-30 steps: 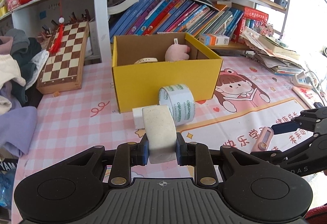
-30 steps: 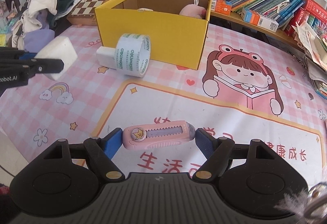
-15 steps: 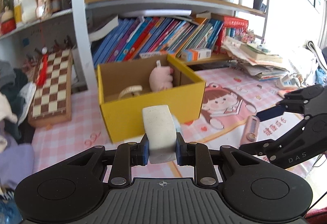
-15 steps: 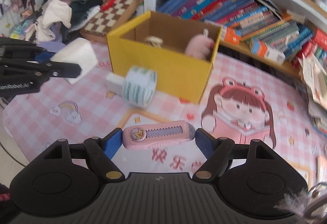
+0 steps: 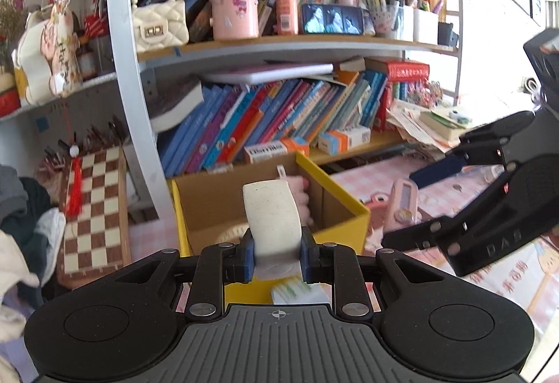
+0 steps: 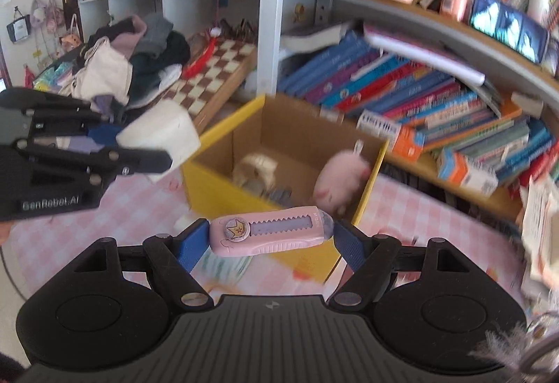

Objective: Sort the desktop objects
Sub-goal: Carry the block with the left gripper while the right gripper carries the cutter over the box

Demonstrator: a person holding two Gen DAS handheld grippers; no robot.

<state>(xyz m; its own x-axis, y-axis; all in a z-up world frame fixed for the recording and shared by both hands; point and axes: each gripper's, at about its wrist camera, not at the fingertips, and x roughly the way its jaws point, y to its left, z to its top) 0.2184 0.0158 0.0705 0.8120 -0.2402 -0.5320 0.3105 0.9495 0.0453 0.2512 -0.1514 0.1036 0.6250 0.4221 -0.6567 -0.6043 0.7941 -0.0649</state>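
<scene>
Far left of the left claw, a brown and white chessboard leaning by a heap of clothes. Left claw squeezed tight on a white sponge block, held up in the air. Just ahead of that claw and lower down, a yellow box, open on top, with a fluffy pink toy and a pale tape roll inside. Behind the box, a shelf of leaning books. Right claw to the right, pinching a pink cutter knife sideways by its two ends, up above the pink checked bench, near the box's front wall.
</scene>
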